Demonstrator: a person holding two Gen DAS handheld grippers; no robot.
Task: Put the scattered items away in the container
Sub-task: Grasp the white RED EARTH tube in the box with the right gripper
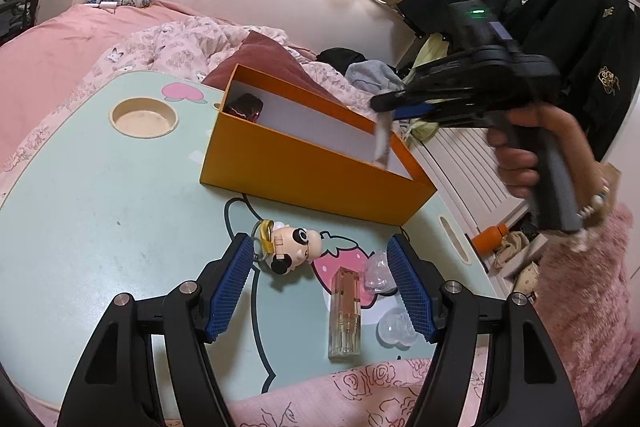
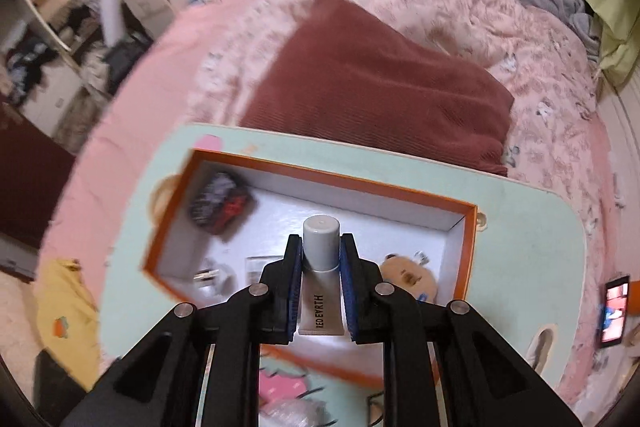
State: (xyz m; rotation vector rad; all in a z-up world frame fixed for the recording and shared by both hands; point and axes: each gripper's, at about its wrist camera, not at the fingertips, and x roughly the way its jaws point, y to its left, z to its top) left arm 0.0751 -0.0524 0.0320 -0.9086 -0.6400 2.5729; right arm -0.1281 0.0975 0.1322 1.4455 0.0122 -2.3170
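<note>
Set on a pink-quilted bed: a pale mint laptop bench with rounded corners, carrying an open orange cardboard box with a white lining toward its far right. Above that box, clamped tight in the right hand-held gripper: a white squeeze tube with a grey cap. Near edge, between the wide-open, empty left hand-held gripper's blue pads: a panda-faced toy keyring, a clear rectangular lipstick case, two clear plastic bits; dark jackets hanging far right.
</note>
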